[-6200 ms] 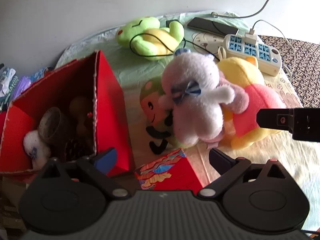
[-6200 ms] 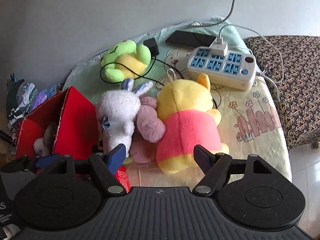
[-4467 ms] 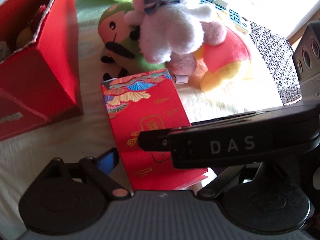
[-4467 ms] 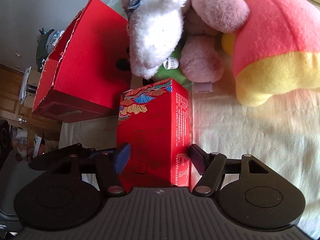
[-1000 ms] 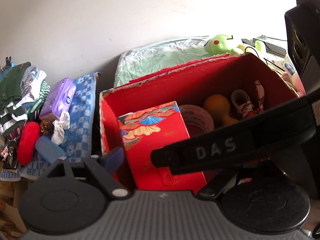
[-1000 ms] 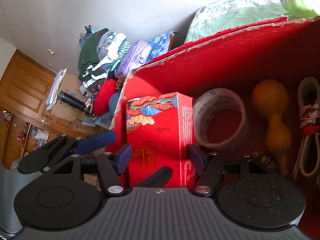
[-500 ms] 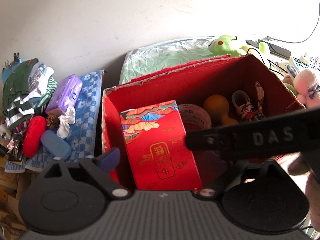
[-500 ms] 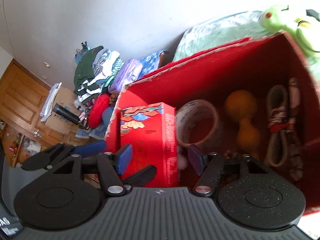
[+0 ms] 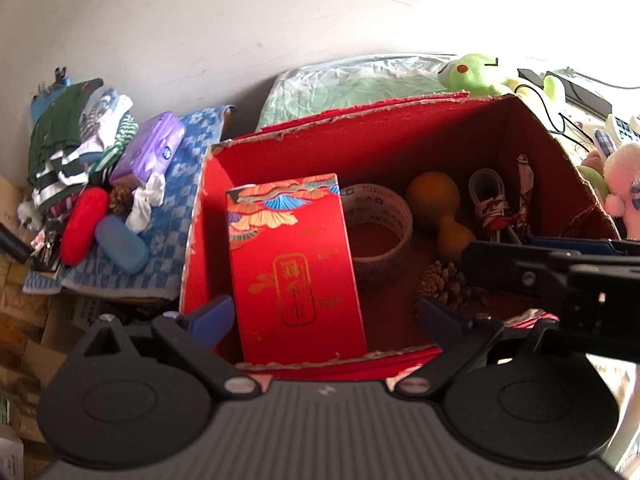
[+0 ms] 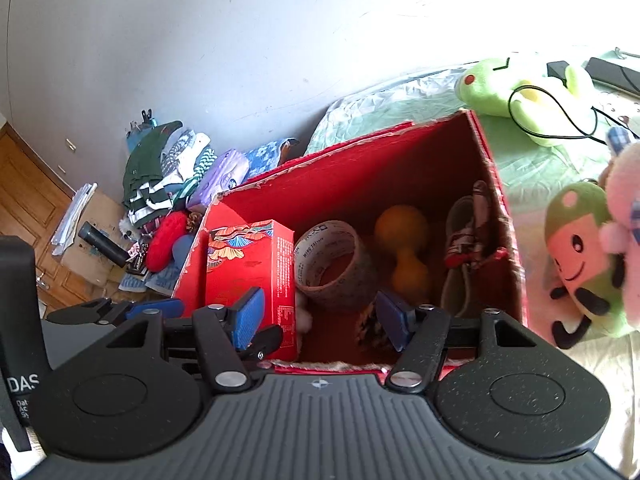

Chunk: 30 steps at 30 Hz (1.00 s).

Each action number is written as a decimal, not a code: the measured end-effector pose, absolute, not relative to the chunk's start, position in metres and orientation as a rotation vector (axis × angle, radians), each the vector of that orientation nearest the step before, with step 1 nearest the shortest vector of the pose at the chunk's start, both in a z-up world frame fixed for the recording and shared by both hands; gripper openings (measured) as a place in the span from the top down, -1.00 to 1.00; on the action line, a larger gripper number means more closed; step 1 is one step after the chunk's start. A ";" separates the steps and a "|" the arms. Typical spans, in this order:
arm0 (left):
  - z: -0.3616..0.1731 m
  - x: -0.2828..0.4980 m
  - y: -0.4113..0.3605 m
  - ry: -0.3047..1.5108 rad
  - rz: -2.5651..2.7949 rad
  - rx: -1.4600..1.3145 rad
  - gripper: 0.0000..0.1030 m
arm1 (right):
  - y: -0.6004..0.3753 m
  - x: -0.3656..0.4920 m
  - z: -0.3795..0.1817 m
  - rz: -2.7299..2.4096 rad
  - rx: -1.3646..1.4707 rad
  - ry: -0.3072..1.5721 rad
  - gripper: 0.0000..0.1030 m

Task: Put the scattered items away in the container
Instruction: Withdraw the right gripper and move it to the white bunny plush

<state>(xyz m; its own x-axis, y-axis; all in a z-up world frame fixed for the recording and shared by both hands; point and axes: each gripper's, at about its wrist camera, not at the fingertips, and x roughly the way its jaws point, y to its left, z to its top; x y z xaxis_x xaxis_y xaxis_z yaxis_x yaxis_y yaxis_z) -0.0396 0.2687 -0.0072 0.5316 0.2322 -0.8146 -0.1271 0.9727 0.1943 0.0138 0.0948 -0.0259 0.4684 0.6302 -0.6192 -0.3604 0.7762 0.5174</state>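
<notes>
The red gift box (image 9: 294,268) stands upright inside the red cardboard container (image 9: 400,148), against its left wall near the front edge. Beside it in the container lie a roll of tape (image 9: 378,236), an orange gourd (image 9: 440,212), a pinecone (image 9: 444,282) and a bundle of cord (image 9: 496,208). The left gripper (image 9: 324,316) hangs over the front edge with its jaws wide apart, the gift box between them but untouched by either pad. The right gripper (image 10: 318,316) also hovers at the front edge, jaws apart and gripping nothing. On the bed past the container's right wall lie a green frog toy (image 10: 516,92) and a smiling green plush (image 10: 580,248), both outside the container.
</notes>
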 end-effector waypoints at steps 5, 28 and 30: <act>-0.002 -0.045 0.258 0.982 0.278 0.093 -0.93 | 0.082 0.007 -0.022 0.629 0.315 0.879 -0.28; 0.027 -0.051 0.147 0.914 0.359 0.119 -0.98 | -0.026 0.004 -0.005 0.644 0.327 0.803 -0.29; 0.027 -0.051 0.136 0.908 0.357 0.131 -0.98 | -0.037 0.003 -0.006 0.637 0.334 0.798 -0.29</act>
